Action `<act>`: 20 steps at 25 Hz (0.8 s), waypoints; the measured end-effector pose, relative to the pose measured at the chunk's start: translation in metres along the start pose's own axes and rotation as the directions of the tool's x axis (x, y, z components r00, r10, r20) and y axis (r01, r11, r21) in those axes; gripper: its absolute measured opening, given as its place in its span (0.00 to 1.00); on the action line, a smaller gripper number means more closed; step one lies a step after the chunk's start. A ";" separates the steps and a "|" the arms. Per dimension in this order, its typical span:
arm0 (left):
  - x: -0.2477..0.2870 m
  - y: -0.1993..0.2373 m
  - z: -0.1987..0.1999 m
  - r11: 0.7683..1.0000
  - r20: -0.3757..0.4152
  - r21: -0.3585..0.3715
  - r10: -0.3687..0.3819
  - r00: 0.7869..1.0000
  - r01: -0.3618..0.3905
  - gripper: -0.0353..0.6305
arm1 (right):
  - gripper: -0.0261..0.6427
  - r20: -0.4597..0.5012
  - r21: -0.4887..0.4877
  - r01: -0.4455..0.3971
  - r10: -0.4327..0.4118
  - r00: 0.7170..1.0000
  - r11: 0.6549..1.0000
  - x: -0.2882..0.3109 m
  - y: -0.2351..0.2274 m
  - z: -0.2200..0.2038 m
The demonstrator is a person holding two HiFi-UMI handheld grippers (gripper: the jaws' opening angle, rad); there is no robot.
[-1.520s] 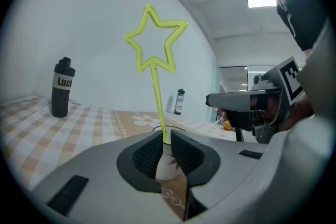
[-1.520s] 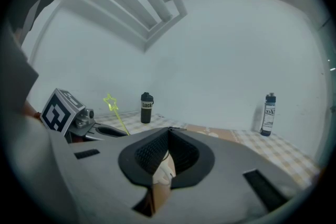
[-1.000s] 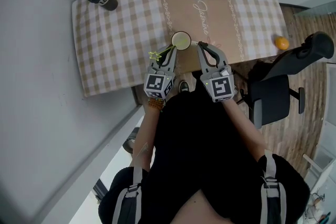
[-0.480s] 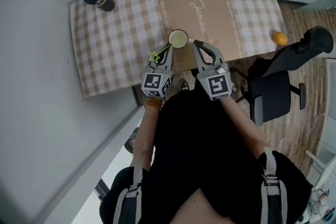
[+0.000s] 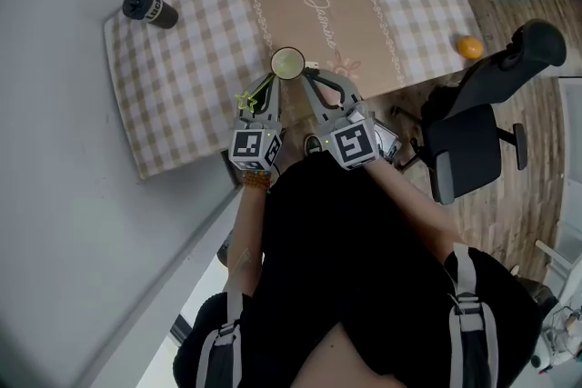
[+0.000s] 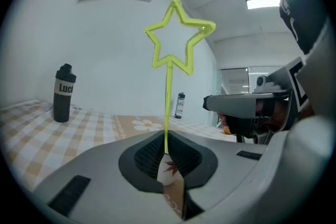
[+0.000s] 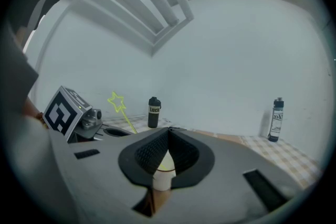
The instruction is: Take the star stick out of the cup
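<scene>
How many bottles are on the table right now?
2. A black bottle stands near the far left corner of the checked tablecloth; a slim white-labelled bottle near its far right corner. None seem hidden.

Star stick at left hand-held gripper, beside cup.

The black bottle on the worktop wears a white label with bold dark letters. In the left gripper view "Luc" shows before the label curves away, and in the right gripper view it reads "Luck". The tablecloth has a cursive word running along its brown centre band below the daisy. It seems to say "Jasmine". The second bottle bears a printed label too small to read. The cubes on the grippers show black-and-white square markers, no letters.
</scene>
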State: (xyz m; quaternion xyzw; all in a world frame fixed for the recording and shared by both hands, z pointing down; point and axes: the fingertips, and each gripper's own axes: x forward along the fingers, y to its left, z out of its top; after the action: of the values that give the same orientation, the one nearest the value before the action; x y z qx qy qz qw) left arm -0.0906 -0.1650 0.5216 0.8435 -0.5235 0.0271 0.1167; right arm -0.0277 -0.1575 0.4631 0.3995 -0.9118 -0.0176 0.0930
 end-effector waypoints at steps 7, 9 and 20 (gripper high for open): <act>-0.011 -0.007 0.018 1.000 0.034 0.014 -0.004 0.999 0.003 0.08 | 0.05 0.010 -0.003 0.001 -0.001 1.000 1.000 -0.003 0.004 0.003; -0.014 -0.007 0.023 1.000 0.043 0.018 -0.001 0.999 0.001 0.08 | 0.05 0.018 -0.003 0.000 0.000 1.000 1.000 -0.004 0.007 0.006; -0.041 -0.011 0.059 0.999 0.120 0.028 0.033 0.992 -0.036 0.08 | 0.05 0.035 -0.004 0.002 -0.002 0.999 1.000 -0.009 0.017 0.014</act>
State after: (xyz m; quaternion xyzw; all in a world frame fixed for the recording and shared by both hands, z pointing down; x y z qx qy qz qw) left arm -0.1042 -0.1377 0.4551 0.8361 -0.5437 -0.0137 0.0719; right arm -0.0364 -0.1396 0.4498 0.4001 -0.9128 -0.0265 0.0776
